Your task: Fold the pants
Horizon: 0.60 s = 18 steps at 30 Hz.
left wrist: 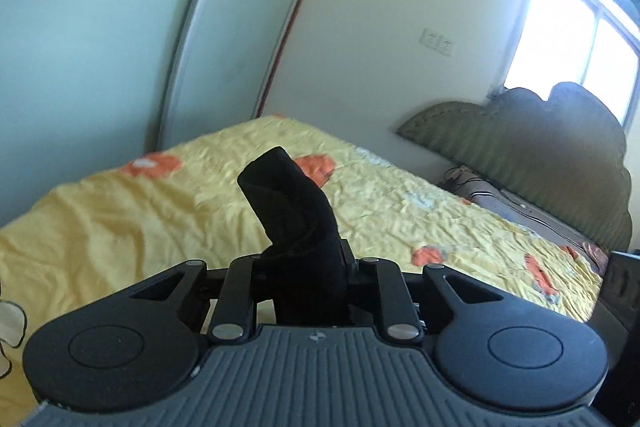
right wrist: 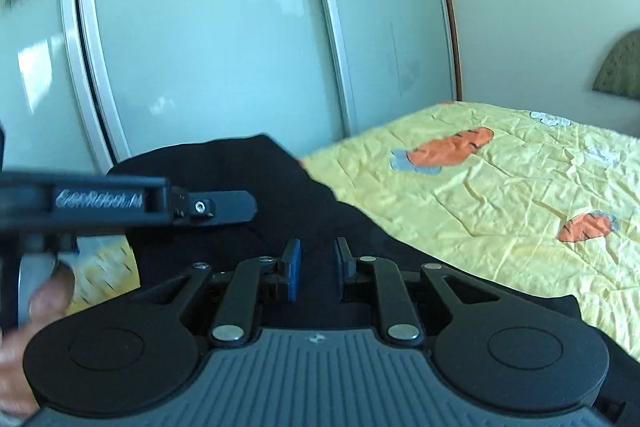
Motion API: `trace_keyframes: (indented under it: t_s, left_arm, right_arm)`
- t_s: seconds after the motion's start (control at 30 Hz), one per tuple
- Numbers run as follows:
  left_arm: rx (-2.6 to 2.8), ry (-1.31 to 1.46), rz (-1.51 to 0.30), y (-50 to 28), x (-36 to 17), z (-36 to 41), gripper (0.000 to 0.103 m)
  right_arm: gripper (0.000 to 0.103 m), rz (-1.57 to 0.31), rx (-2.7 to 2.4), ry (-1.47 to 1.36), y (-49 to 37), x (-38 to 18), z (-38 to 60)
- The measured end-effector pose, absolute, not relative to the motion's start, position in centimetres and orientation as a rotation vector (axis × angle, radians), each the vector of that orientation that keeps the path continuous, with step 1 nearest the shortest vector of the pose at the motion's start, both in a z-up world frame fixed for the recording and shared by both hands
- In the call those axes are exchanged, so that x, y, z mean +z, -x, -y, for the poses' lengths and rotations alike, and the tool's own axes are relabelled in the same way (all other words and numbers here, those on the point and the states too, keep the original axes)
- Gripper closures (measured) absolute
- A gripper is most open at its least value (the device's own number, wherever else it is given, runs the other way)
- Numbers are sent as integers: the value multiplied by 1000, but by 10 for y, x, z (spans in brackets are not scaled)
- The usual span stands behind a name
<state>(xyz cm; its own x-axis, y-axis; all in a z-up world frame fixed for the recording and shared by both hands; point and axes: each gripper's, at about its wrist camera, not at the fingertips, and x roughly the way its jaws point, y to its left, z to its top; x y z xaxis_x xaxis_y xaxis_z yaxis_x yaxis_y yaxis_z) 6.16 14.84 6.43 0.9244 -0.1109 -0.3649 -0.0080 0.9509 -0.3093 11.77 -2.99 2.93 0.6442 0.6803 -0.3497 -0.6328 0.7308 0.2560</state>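
**A:** Where are the pants?

**B:** Black pants (right wrist: 288,195) fill the lower centre of the right wrist view, draped over the near edge of a bed covered in a yellow sheet (right wrist: 500,187) printed with orange carrots. In the left wrist view a bunched tongue of the same dark cloth (left wrist: 296,219) stands up at centre frame, above the sheet.

**A:** And the grippers?

**B:** The left gripper (left wrist: 306,267) has its jaws drawn in tight on that fold; the cloth hides the pads and rises out between them. The right gripper (right wrist: 316,267) shows blue pads (right wrist: 294,267) with a narrow gap, black fabric lying in and behind it. Whether those pads actually press the cloth cannot be told.

**A:** Anything else in frame?

**B:** At left of the right wrist view, the left gripper (right wrist: 224,207) appears side-on over the pants, blurred, with a person's hand (right wrist: 36,311) on its handle at lower left. Behind the bed stand frosted sliding wardrobe doors (right wrist: 208,39) across the upper frame. In the left wrist view a green padded headboard (left wrist: 540,155) sits at right, below a bright window (left wrist: 576,43) at upper right.
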Motion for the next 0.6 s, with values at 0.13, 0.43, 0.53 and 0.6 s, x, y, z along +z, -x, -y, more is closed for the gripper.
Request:
trace_keyframes:
  t_s: [0.13,0.43,0.53,0.6]
  left_arm:
    - [-121,259,-318,-41,88,-98,82]
    - [-413,168,-324,-28,99,32,82]
    - [-493,136,-347,-25,87,72,82]
    - [-530,107,-358,-23,78,95,81]
  right_arm:
    - [86,-367,731,-205,-107,42,64]
    - [86,-327,535,-350,-77,40,187]
    - [86,-338,454,-382,-62,31,221]
    - [86,-349,400,-373,-55,24,238]
